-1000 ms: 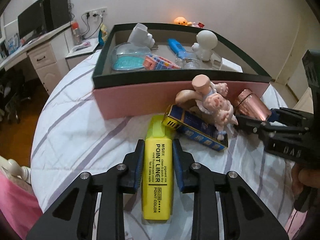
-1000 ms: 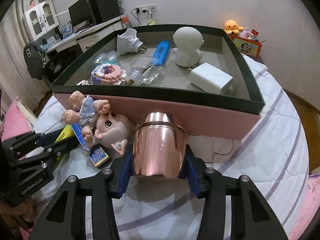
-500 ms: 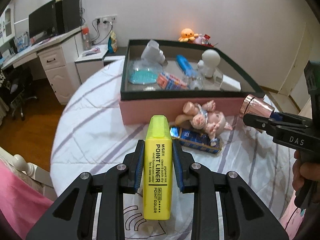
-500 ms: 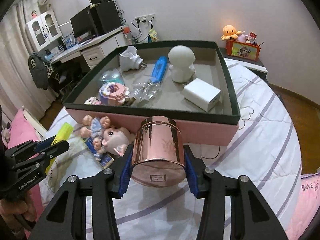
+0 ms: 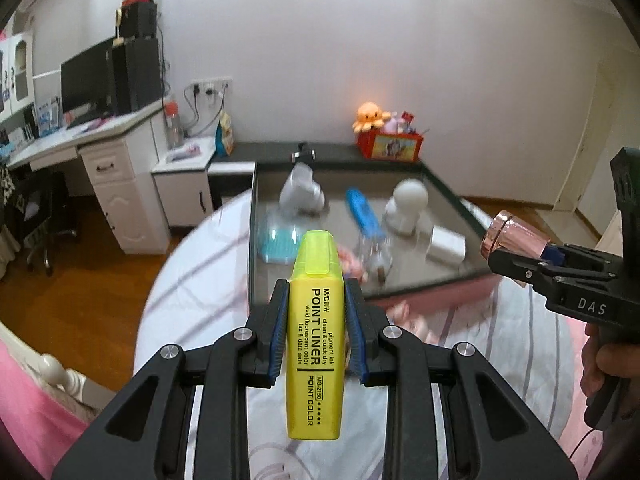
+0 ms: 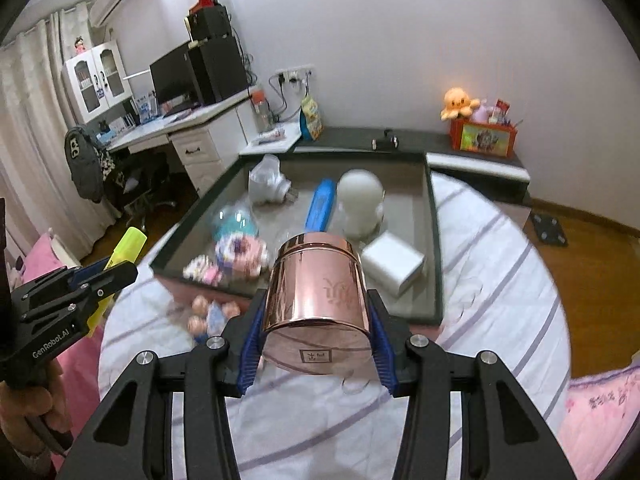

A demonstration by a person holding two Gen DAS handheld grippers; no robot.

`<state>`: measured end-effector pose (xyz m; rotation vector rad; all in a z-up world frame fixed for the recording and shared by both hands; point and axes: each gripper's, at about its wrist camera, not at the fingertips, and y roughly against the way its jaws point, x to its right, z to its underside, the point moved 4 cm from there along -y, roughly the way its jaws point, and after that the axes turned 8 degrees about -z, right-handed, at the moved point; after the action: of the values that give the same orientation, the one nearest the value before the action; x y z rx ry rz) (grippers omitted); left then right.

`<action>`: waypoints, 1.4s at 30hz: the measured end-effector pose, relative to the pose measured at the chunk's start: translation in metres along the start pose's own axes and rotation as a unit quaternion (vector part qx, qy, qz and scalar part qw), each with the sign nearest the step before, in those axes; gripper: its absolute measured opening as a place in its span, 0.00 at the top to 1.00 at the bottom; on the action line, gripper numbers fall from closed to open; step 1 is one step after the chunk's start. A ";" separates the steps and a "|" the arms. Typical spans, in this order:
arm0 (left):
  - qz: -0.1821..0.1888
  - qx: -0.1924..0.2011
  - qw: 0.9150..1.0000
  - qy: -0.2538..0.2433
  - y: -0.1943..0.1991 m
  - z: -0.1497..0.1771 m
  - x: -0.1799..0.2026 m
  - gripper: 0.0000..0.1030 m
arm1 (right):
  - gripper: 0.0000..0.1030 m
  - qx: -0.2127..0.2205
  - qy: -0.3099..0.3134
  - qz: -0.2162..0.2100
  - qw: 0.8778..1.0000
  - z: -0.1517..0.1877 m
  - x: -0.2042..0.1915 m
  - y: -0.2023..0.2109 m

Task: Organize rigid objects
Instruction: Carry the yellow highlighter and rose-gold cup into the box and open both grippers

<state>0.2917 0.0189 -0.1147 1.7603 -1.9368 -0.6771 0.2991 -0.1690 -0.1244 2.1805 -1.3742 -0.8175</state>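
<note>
In the middle, the right gripper (image 6: pixel 316 322) squeezes a shiny pink tin (image 6: pixel 318 284) between its blue pads. At the left edge, the left gripper (image 6: pixel 102 276) holds a yellow marker (image 6: pixel 127 247). Behind them, a big box (image 6: pixel 434 240) holds toys. A small doll (image 6: pixel 210 314) lies on the striped sheet (image 6: pixel 500 280).

Left claw (image 5: pixel 316 316) and right claw (image 6: pixel 316 324) are both clamped, angled downward, each gripped by a hand

Stood at upper left: desk (image 6: pixel 188 128), monitor (image 6: pixel 172 76), speaker (image 6: pixel 218 68). Sat at upper right: orange octopus plush (image 6: pixel 460 102) on red box (image 6: pixel 484 138). Hung at far left: curtain (image 6: pixel 24 128).
</note>
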 end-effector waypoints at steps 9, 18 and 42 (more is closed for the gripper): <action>0.014 0.034 0.999 0.017 -0.014 -0.048 0.003 0.74 | 0.54 0.029 0.026 0.010 0.999 -0.047 -0.007 -0.008; 0.029 0.029 0.999 0.034 -0.051 -0.072 0.013 0.74 | 0.54 0.022 0.031 0.016 0.999 -0.060 -0.001 -0.033; 0.018 -0.007 0.999 0.044 -0.101 -0.074 0.021 0.39 | 0.19 -0.009 0.014 0.022 1.000 -0.052 0.022 -0.069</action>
<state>0.4140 -0.0141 -0.1186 1.7141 -1.8958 -0.5902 0.3872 -0.1581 -0.1354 2.1318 -1.3921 -0.7777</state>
